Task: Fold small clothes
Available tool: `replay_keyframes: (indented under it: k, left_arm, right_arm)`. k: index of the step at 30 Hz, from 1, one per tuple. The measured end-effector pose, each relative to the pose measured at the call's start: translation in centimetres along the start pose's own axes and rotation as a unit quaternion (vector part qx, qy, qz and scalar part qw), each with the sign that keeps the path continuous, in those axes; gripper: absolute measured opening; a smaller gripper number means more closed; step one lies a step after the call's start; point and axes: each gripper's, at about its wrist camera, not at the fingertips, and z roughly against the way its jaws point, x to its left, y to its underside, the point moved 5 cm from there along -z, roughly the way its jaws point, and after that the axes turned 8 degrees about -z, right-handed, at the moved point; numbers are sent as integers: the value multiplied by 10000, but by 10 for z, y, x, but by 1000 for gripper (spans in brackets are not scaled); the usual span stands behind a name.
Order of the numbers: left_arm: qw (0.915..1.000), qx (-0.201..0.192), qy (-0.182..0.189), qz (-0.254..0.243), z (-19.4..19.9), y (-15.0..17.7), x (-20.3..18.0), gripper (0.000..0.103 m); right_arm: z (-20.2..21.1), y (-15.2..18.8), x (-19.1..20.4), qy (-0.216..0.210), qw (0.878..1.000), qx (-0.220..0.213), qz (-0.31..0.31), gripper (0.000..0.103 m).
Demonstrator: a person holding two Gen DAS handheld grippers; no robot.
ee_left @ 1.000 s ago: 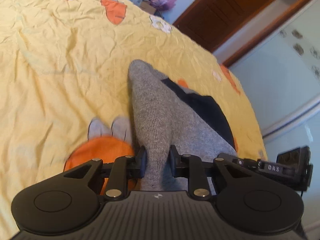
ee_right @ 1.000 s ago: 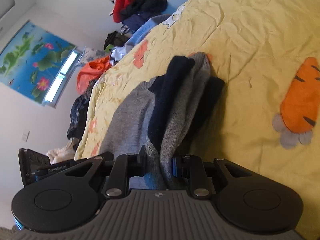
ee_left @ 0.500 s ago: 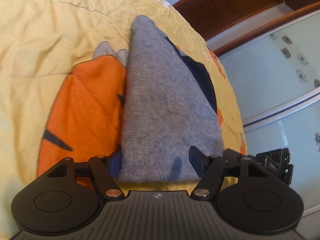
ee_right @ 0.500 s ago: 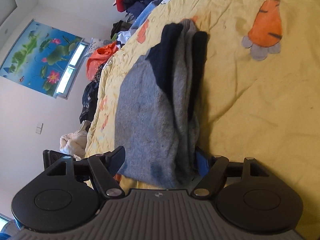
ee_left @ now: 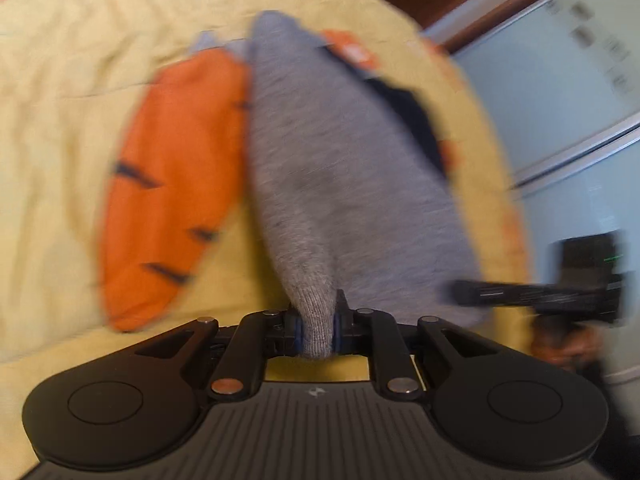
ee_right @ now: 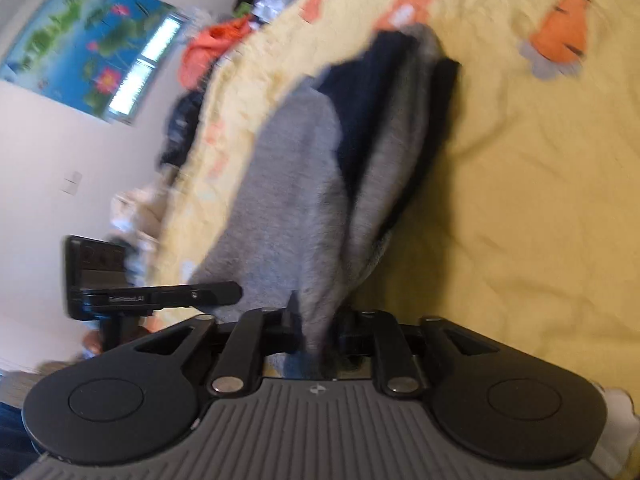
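Observation:
A small grey knitted garment (ee_left: 340,184) with navy parts (ee_left: 412,120) lies folded lengthwise on the yellow bedspread (ee_left: 60,100). My left gripper (ee_left: 316,332) is closing, its pads pinching a bunched grey edge at the near end. The right wrist view shows the same garment (ee_right: 296,208), grey with navy folds (ee_right: 372,92), running away from me. My right gripper (ee_right: 318,332) is closing too, with grey fabric squeezed between its fingers. Each gripper appears at the side of the other's view: the right one (ee_left: 540,296), the left one (ee_right: 160,294). Both pictures are blurred.
An orange carrot print (ee_left: 172,184) lies just left of the garment. A heap of clothes (ee_right: 216,40) sits at the far end of the bed below a blue flower poster (ee_right: 80,40). Pale wardrobe doors (ee_left: 580,100) stand past the bed's edge.
Half a second ago both grippers stood open around the garment's near end. Now both have closed on its grey fabric. Both cameras have shifted along the bed, blurring the views.

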Motion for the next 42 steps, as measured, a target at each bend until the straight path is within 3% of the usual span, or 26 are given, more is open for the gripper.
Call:
replay_keyframes:
  k: [2, 4, 6, 8, 9, 10, 12, 14, 15, 16, 17, 19, 20, 21, 23, 25, 26, 27, 29, 31, 33, 34, 35, 36, 38, 42]
  left_arm:
    - [9998, -117, -95, -117, 13, 2, 1, 27]
    - [9939, -474, -584, -810, 37, 0, -15, 38]
    - [9752, -1036, -1009, -1673, 58, -7, -39, 69]
    - [9456, -1814, -1154, -2444, 70, -12, -68, 84]
    - [9308, -2005, -1200, -2812, 65, -14, -82, 91]
    - [9182, -1997, -1252, -3184, 51, -15, -94, 91]
    - [9097, -1635, -1361, -3566, 12, -16, -105, 91]
    - [9143, -1207, -1417, -3597, -23, -17, -103, 91]
    - [9176, -1082, -1466, -3532, -35, -19, -101, 91]
    - [9173, -1132, -1522, -3502, -42, -21, -99, 91]
    - [9153, -1222, -1542, -3515, -46, -22, -99, 95]
    - [9231, -1222, -1434, -3353, -54, -28, -99, 102]
    - [9255, -1225, -1381, -3308, -61, -30, -102, 103]
    - [9219, -1236, -1433, -3382, -64, -31, -105, 103]
    - [9149, -1246, -1580, -3499, -65, -28, -107, 103]
    - [9160, -1346, -1558, -3444, -55, -25, -107, 103]
    - [9182, -1424, -1538, -3362, -46, -25, -105, 103]
    - [9207, -1510, -1501, -3271, -36, -23, -103, 103]
    - [9243, -1609, -1425, -3155, -23, -20, -96, 103]
    - [9301, -1395, -1473, -3063, -27, -20, -91, 103]
    - [9347, -1101, -1600, -2978, -48, -26, -81, 103]
    - [9309, -1123, -1734, -3014, -57, -27, -77, 103]
    - [9211, -1299, -1881, -3152, -61, -26, -79, 103]
    - [9184, -1368, -1915, -3179, -64, -28, -81, 103]
    - [9241, -1341, -1902, -3030, -65, -34, -81, 103]
    - [9225, -1341, -1967, -3038, -64, -32, -83, 103]
  right_arm:
    - [4, 0, -7, 265, 9995, -169, 92, 51]
    - [27, -14, -4, 416, 9954, -831, 212, 51]
    - [47, -36, 6, 328, 9889, -1409, 327, 52]
    - [48, -63, 14, 445, 9842, -1653, 444, 52]
    - [41, -77, 18, 514, 9828, -1690, 530, 52]
    - [32, -90, 20, 580, 9821, -1700, 561, 52]
    - [11, -116, 23, 845, 9782, -1766, 690, 52]
    - [-13, -133, 23, 1199, 9747, -1725, 757, 54]
    - [-24, -138, 21, 1221, 9767, -1593, 760, 43]
    - [-37, -142, 24, 1190, 9783, -1486, 815, 20]
    - [-43, -143, 28, 1308, 9756, -1447, 1012, 16]
    - [-44, -147, 35, 1553, 9612, -1689, 1532, 14]
    - [-43, -154, 24, 1624, 9615, -1744, 1366, 13]
    - [-45, -161, 10, 1754, 9615, -1774, 1155, 11]
    - [-49, -162, -11, 1909, 9590, -1877, 929, 13]
    - [-41, -154, -11, 1656, 9615, -2063, 751, 24]
    - [-30, -147, -9, 1602, 9594, -2220, 671, 38]
    - [-16, -137, -3, 1514, 9558, -2444, 623, 40]
    - [5, -109, 15, 1167, 9542, -2647, 766, 40]
    - [3, -79, 37, 898, 9599, -2453, 1015, 41]
    - [-17, -61, 50, 918, 9641, -2163, 1234, 44]
    - [-33, -58, 50, 986, 9673, -1962, 1270, 44]
    - [-48, -59, 47, 1127, 9689, -1789, 1289, 44]
    - [-60, -62, 43, 1251, 9655, -1829, 1366, 44]
    - [-68, -75, 40, 1428, 9561, -2050, 1535, 42]
    - [-70, -96, 40, 1454, 9618, -1950, 1260, 41]
